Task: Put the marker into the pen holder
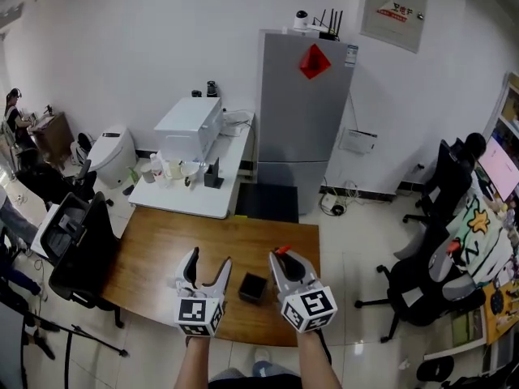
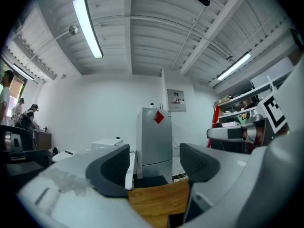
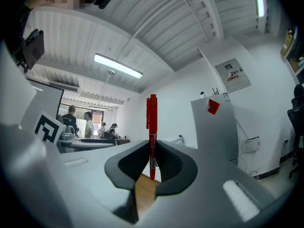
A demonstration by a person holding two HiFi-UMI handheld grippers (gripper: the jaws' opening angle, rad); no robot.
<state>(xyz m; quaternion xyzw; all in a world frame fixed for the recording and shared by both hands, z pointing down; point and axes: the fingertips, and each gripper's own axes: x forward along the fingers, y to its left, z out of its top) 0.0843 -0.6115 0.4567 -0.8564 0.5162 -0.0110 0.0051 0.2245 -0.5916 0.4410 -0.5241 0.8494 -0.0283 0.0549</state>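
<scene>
A red marker stands upright between the pads of my right gripper, which is shut on it. In the head view its red tip pokes up from the right gripper, held above the right part of the wooden table. The pen holder, a small black open box, sits on the table between the two grippers, near the front edge. My left gripper hovers just left of it. Its jaws stand apart with nothing between them.
A white table with a white box and small items stands behind the wooden one, next to a grey fridge. Black office chairs stand at the left and right. Several people are far off.
</scene>
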